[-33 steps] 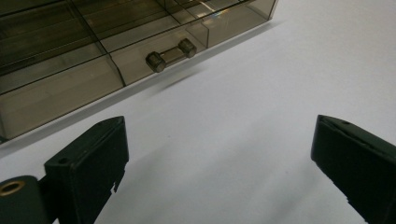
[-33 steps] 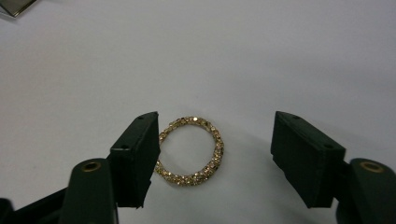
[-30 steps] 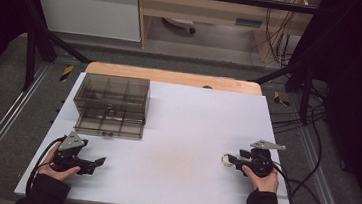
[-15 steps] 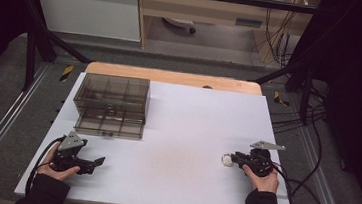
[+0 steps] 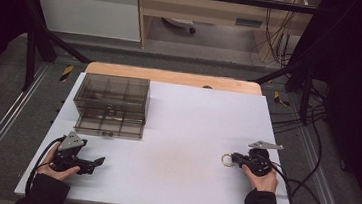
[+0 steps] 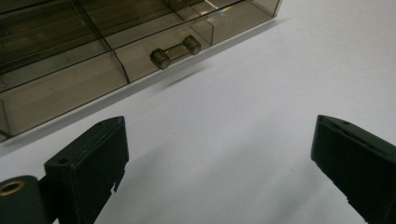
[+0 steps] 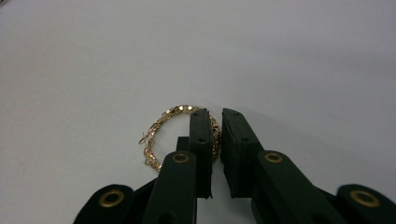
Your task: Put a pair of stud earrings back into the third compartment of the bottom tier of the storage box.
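Note:
A gold chain bracelet [image 5: 222,160] lies in a loop on the white table [image 5: 181,132] at the right. My right gripper [image 5: 233,160] has just been closing its jaws, and they are now shut on the loop's right side. In the right gripper view, the bracelet [image 7: 161,122] runs between the black jaws of my right gripper [image 7: 215,116]. My left gripper [image 5: 93,165] rests at the near left, open and with nothing between its jaws. In the left gripper view, the left gripper [image 6: 219,154] points at a smoky clear drawer box [image 6: 70,70].
The drawer box [image 5: 111,103] stands at the far left of the table, its lower drawer pulled out a little, with a small bar handle [image 6: 175,52]. Cables trail off the table's right edge [image 5: 305,194]. A metal frame [image 5: 33,52] surrounds the table.
The right gripper's jaws have come together on the bracelet. Neither hand has shifted, and the left gripper's jaws stay wide apart.

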`<state>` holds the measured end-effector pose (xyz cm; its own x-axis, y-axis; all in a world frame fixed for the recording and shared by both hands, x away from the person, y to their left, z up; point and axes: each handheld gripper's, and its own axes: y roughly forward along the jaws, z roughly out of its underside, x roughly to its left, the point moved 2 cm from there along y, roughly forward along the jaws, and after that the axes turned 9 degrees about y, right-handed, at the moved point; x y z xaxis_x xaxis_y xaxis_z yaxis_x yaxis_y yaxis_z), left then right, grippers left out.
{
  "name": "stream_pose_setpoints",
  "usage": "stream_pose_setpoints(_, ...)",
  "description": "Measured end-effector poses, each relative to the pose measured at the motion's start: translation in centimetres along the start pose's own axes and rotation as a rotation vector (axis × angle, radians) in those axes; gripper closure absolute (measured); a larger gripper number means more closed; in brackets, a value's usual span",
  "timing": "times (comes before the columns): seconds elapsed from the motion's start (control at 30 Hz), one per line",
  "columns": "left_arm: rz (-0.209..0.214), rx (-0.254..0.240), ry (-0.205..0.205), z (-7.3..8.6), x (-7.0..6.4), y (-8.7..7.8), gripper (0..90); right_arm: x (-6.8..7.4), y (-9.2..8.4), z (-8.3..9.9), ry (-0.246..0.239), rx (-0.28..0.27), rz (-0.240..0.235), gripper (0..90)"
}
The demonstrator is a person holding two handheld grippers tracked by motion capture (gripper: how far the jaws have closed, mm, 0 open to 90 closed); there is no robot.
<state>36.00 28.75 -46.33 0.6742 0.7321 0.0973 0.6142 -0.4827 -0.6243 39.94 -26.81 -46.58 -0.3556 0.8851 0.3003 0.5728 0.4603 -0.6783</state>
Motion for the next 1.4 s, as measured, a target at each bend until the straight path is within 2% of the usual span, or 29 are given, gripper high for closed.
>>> stream_pose_setpoints(0.63, -0.004, 0.002, 0.0, 0.02, 0.04, -0.02, 4.2, -0.02, -0.1, -0.08, 0.011, 0.01, 0.005, 86.1)
stream_pose_setpoints(1.4, -0.007, 0.001, -0.002, 0.03, 0.08, -0.09, 4.2, 0.9, -0.97, -0.69, -0.031, -0.011, -0.007, 86.9)
